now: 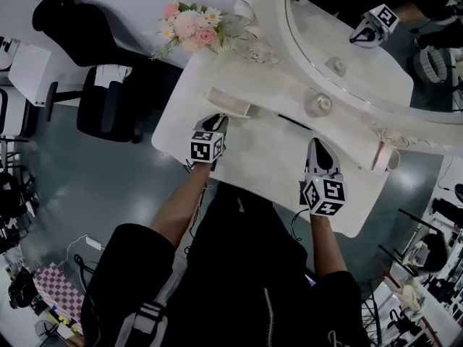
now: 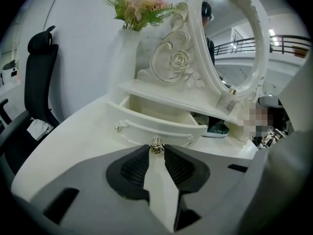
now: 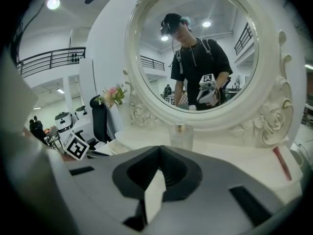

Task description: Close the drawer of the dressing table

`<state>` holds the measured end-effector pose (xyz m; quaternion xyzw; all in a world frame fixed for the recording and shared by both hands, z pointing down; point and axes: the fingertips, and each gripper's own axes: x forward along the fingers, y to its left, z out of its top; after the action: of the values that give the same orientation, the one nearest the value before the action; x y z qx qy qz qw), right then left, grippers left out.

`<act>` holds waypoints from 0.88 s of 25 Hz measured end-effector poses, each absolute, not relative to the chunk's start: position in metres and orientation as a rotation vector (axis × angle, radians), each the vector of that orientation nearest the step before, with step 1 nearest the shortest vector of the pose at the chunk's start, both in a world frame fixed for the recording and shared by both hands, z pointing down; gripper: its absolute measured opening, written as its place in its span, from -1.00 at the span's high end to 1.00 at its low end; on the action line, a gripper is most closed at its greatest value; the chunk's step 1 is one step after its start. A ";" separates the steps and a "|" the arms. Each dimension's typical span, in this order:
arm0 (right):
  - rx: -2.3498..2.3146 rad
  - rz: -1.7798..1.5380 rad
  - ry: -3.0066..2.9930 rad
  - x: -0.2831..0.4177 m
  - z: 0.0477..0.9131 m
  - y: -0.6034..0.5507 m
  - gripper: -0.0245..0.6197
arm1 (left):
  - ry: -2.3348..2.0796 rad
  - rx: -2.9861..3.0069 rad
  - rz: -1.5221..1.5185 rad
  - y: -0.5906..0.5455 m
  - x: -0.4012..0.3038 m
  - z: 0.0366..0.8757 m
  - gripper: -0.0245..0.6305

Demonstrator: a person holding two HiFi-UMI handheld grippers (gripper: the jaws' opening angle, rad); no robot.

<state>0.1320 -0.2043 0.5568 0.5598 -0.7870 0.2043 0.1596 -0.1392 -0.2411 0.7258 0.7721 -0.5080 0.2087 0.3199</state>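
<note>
The drawer [image 2: 161, 124] is standing pulled out of the low shelf unit at the back left of the dressing table [image 1: 268, 150], just below the flowers [image 1: 189, 26]. The left gripper view is showing it best: a cream, curved front with a raised moulding, the pale inside open to view, a small metal knob [image 2: 118, 128] toward its left end and a second, centre knob [image 2: 156, 147] nearer the camera. The left gripper [image 2: 156, 153] is pinching that centre knob between its narrowed fingertips. The head view is giving only the top of the drawer [image 1: 230, 103] as a pale open box, with the left gripper [image 1: 217, 121] reaching to its front edge and hiding the knob. The right gripper [image 1: 317, 144] is hovering over the bare tabletop well to the right, its tips brought together with nothing between them, as the right gripper view [image 3: 159, 153] is confirming. That view is facing the oval mirror [image 3: 195, 48], which is reflecting the person, and a glass bottle [image 3: 181, 135] standing before it. A black chair [image 1: 101, 85] is sitting beside the table's left end.
</note>
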 end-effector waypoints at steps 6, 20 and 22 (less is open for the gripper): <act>1.609 0.593 -2.243 0.136 0.557 -0.205 0.91 | -1.344 2.042 0.555 -0.243 -0.140 0.720 0.63; 1.616 0.608 -2.250 0.136 0.555 -0.207 0.91 | -1.334 2.055 0.561 -0.254 -0.140 0.719 0.63; 1.617 0.608 -2.245 0.137 0.556 -0.207 0.91 | -1.332 2.058 0.558 -0.258 -0.139 0.719 0.63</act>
<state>0.1370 -0.2068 0.5560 0.5639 -0.7831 0.2120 0.1539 -0.1389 -0.2579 0.7188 0.7786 -0.5040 0.2112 0.3085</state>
